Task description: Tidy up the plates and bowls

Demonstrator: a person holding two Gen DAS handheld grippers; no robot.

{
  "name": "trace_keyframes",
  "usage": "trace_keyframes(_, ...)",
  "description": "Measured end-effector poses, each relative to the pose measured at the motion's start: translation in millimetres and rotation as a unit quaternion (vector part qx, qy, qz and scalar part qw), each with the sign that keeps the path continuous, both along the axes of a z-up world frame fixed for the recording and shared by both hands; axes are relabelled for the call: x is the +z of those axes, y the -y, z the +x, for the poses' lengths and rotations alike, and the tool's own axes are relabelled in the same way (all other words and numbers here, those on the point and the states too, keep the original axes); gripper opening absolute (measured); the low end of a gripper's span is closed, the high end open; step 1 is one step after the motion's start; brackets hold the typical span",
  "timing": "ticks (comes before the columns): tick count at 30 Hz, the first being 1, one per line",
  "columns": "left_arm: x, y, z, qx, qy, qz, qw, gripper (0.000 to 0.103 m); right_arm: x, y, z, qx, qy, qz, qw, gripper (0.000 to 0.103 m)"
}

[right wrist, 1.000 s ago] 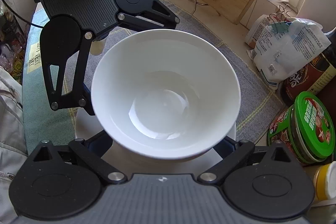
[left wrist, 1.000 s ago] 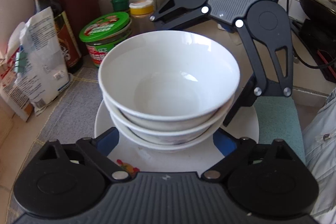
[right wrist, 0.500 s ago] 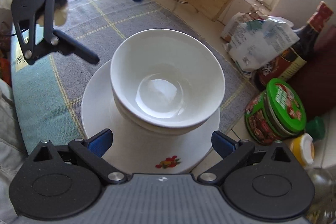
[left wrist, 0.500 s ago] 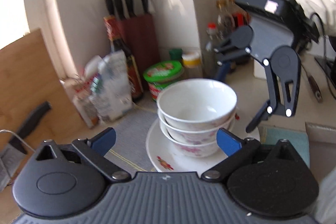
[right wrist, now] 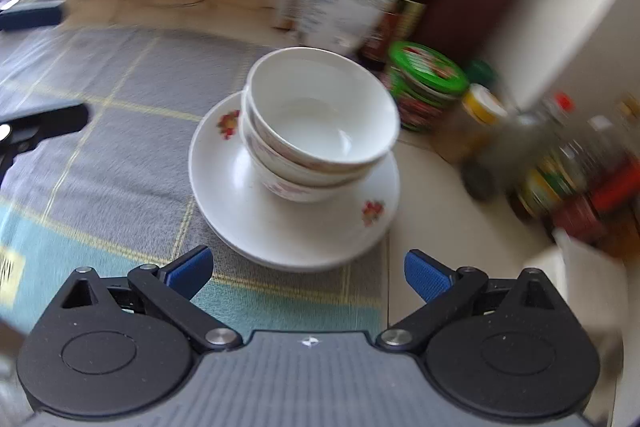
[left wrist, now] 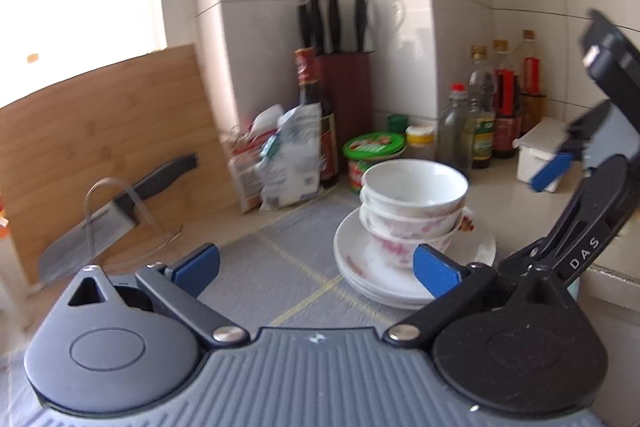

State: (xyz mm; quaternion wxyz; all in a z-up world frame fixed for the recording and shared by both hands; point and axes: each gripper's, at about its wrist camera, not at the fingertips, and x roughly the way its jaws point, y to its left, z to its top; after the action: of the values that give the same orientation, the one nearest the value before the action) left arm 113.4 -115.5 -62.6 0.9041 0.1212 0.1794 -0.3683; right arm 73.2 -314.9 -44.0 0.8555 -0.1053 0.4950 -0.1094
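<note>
Three white bowls (left wrist: 414, 203) with pink flower prints sit nested on a stack of white plates (left wrist: 376, 279) on the grey mat. The stack of bowls (right wrist: 320, 135) and plates (right wrist: 280, 231) also shows in the right wrist view. My left gripper (left wrist: 316, 267) is open and empty, drawn back to the left of the stack. My right gripper (right wrist: 308, 273) is open and empty, just short of the plate rim. The right gripper also appears at the right of the left wrist view (left wrist: 560, 171).
A grey checked mat (right wrist: 100, 155) covers the counter. Behind stand a green-lidded tub (left wrist: 374, 157), food bags (left wrist: 288, 155), a knife block (left wrist: 344, 83), sauce bottles (left wrist: 492, 119) and a white box (left wrist: 540, 159). A cleaver on a wire stand (left wrist: 112, 211) leans by a wooden board (left wrist: 100, 131).
Both grippers have pulled back and up from the stack, open and empty. The top bowl stays nested on the others. The views are blurred from motion.
</note>
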Motion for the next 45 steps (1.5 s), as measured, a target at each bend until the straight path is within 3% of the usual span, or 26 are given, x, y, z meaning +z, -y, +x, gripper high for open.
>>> trace_keyframes(5,13.3,-14.7,-1.7,0.039,-0.052,0.012,0.9978,0.102,18.8,-20.2,-31.2,-0.129,0.065,0.035,0.989,0.103)
trace_keyframes(10,25.8,-12.6,-6.4,0.048,-0.081,0.025,0.9953,0.102,42.2,-26.3,-55.2,-0.192,0.133,0.079,0.969,0.103)
trace_keyframes(18,40.9,-4.5,-17.2,0.073,-0.092,0.021,0.9929,0.102,65.0,-26.9,-72.8,-0.208,0.178,0.069,0.959,0.103)
trace_keyframes(45,49.5,20.7,-24.0,0.095,-0.098,0.031,0.9901,0.102,59.8,-13.4,-75.7,-0.185,0.168,0.100,0.963,0.103)
